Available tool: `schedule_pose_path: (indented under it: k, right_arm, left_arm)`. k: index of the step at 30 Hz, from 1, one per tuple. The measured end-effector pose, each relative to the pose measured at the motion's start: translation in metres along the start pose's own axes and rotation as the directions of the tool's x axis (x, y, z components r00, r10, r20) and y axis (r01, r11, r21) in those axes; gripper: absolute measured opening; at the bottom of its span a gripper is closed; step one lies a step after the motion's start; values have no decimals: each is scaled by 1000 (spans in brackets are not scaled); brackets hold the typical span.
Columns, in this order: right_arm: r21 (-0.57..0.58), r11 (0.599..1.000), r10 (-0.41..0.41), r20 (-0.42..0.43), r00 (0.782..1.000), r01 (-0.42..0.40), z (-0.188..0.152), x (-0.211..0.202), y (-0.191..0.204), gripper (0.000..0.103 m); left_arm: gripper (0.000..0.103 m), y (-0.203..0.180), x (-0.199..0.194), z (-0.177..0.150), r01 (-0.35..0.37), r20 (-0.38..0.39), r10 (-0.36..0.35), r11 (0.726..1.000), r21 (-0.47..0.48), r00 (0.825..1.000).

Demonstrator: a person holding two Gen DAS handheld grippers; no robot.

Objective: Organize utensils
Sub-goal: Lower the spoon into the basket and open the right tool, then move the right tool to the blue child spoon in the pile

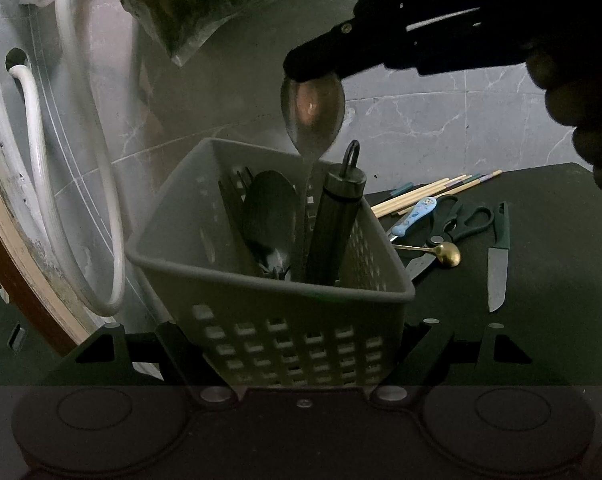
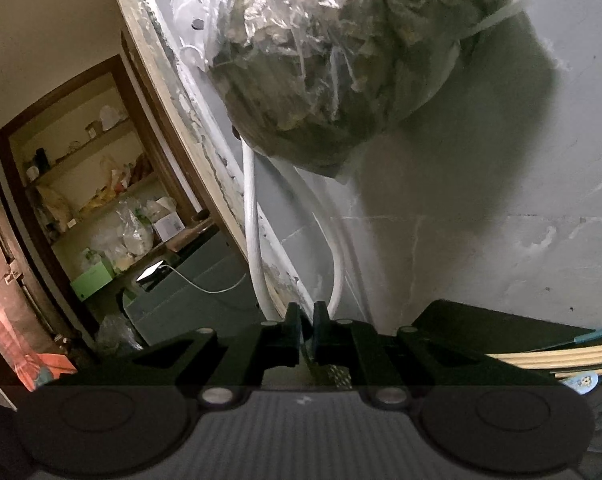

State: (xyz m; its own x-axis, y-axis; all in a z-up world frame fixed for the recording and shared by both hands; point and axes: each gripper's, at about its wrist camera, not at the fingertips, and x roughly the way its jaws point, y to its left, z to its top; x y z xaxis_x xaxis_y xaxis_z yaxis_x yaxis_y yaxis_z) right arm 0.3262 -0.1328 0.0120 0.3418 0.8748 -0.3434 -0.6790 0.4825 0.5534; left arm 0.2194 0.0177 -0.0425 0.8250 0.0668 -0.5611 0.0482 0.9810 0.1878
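Note:
My left gripper [image 1: 289,344] is shut on the grey perforated utensil basket [image 1: 205,240], one finger on each side of its lower wall. The basket holds a dark spoon [image 1: 269,208], a fork and a black cylindrical handle with a ring [image 1: 337,216]. My right gripper [image 1: 313,68] comes in from the upper right, shut on the bowl of a steel spoon [image 1: 313,116] whose handle points down into the basket. In the right wrist view the right gripper [image 2: 307,328] has its fingers nearly together, with a thin edge of the spoon between them.
On the dark counter [image 1: 549,280] right of the basket lie chopsticks [image 1: 433,192], a blue-handled utensil [image 1: 415,214], black scissors [image 1: 457,220], a gold spoon [image 1: 447,254] and a knife [image 1: 499,260]. White hoses [image 1: 81,160] and a hanging plastic bag [image 2: 341,60] are against the tiled wall.

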Motion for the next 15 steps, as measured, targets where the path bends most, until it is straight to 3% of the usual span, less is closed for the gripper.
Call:
schedule_pose_path:
  k: [3, 5, 9, 11, 15]
  right_arm:
    - [27, 999, -18, 3, 1000, 18, 0, 3, -4, 18]
    - [55, 998, -23, 18, 1000, 22, 0, 1, -6, 47]
    - [86, 995, -54, 74, 996, 48, 2, -12, -12, 60]
    - [104, 992, -89, 109, 990, 78, 2, -22, -15, 79]
    - [146, 976, -185, 178, 967, 160, -1, -49, -22, 101]
  left_arm:
    - [81, 0, 0, 0, -1, -1, 1, 1000, 1, 1000]
    - [81, 1, 0, 0, 0, -3, 0, 1000, 2, 1000]
    - [81, 1, 0, 0, 0, -3, 0, 1000, 3, 1000]
    - [81, 1, 0, 0, -1, -3, 1, 1000, 3, 1000]
    - [81, 1, 1, 0, 0, -3, 0, 1000, 3, 1000]
